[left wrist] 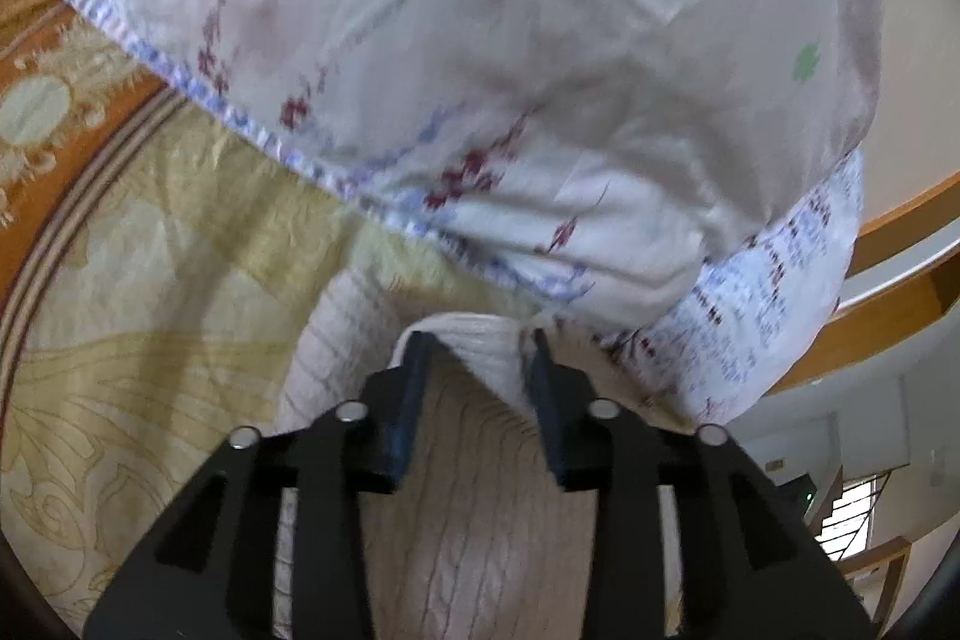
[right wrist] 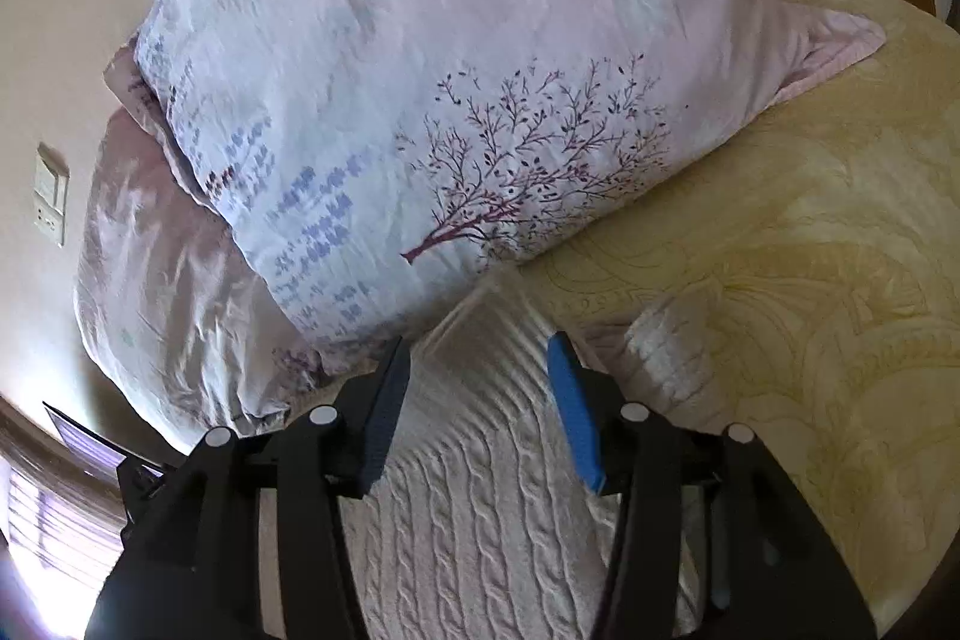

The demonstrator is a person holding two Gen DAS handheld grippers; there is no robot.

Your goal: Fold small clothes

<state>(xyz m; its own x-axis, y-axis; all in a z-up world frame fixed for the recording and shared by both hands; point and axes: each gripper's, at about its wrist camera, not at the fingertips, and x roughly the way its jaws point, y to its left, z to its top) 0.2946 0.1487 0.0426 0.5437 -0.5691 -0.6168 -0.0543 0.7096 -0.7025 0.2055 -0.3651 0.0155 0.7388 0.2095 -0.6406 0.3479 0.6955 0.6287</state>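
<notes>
A white cable-knit garment (left wrist: 474,496) lies on the yellow patterned bedspread (left wrist: 150,316). In the left wrist view my left gripper (left wrist: 477,346) is open, its two fingers either side of a raised fold of the knit's edge, close to the pillow. In the right wrist view the same knit (right wrist: 468,508) spreads under my right gripper (right wrist: 477,346), which is open with its fingers apart just above the knit's far edge. A ribbed cuff or sleeve end (right wrist: 666,340) lies to the right of the right finger.
A large white pillow with a tree print (right wrist: 480,100) lies right behind the knit and fills the left wrist view (left wrist: 510,70). A second pinkish pillow (right wrist: 162,280) lies to its left. A wooden headboard (left wrist: 894,232) and wall stand beyond.
</notes>
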